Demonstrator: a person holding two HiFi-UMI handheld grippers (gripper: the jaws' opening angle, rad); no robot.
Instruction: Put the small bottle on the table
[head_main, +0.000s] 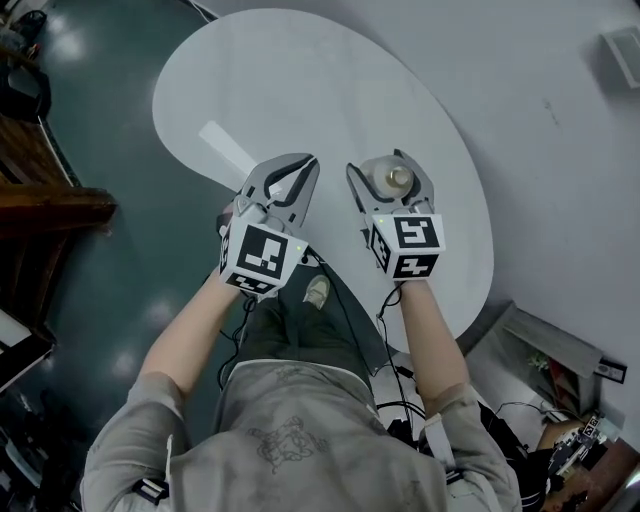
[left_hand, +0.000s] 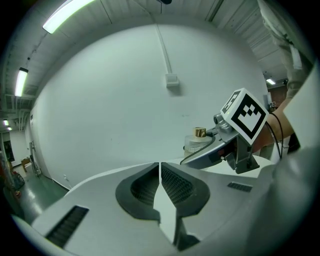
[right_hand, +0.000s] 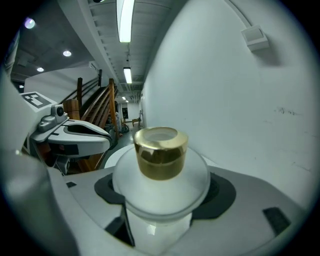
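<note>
A small frosted-white bottle (right_hand: 160, 182) with a gold cap (right_hand: 160, 150) stands upright between the jaws of my right gripper (head_main: 392, 182), which is shut on it. In the head view the small bottle (head_main: 387, 180) is over the near part of the white round table (head_main: 330, 90). The left gripper view shows the small bottle (left_hand: 197, 142) off to the right, inside the right gripper (left_hand: 220, 147). My left gripper (head_main: 292, 178) hovers beside it to the left, its jaws shut together with nothing between them (left_hand: 160, 187).
The white table's edge (head_main: 480, 290) curves close to the person's body. A white wall (head_main: 560, 90) rises behind the table, with a small box (head_main: 622, 42) mounted on it. Dark wooden furniture (head_main: 40, 190) and green floor (head_main: 110, 290) lie left.
</note>
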